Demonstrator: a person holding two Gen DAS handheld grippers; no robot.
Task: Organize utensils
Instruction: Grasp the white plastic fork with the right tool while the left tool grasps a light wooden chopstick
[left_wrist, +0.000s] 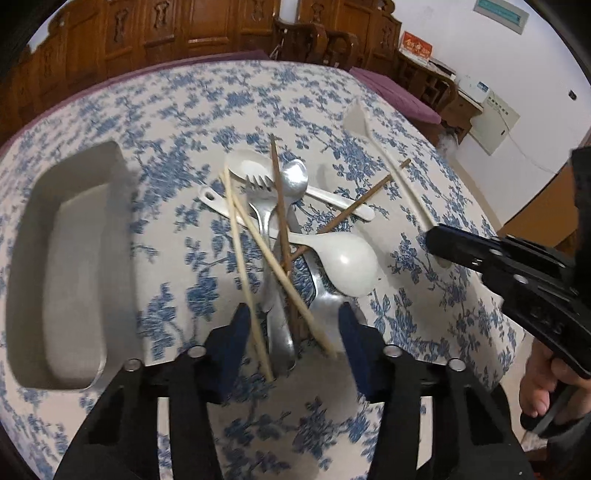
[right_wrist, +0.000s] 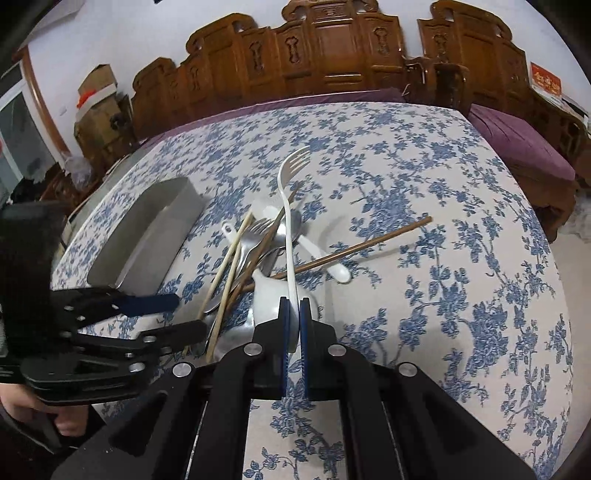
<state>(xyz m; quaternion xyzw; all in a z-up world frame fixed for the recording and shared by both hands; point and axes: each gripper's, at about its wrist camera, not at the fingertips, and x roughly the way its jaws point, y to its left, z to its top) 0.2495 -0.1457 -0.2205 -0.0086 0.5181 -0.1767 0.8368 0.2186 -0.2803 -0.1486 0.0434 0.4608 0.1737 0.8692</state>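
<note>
While the right tool (right_wrist: 294, 314) pinches the handle of a white plastic fork (right_wrist: 289, 206), lifted tines-up above the table (right_wrist: 461, 206), the left tool (left_wrist: 291, 328) hangs partly open over the near end of the utensil pile (left_wrist: 284, 229), pale chopsticks (left_wrist: 258, 251) and metal handles between its fingers. A grey tray (left_wrist: 26, 258) sits left of the pile, close to the table's left edge. Right of the pile, bare floral cloth runs to the edge.

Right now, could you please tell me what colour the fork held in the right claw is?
White; the fork shows best in the right wrist view, pinched in the right claw.
</note>
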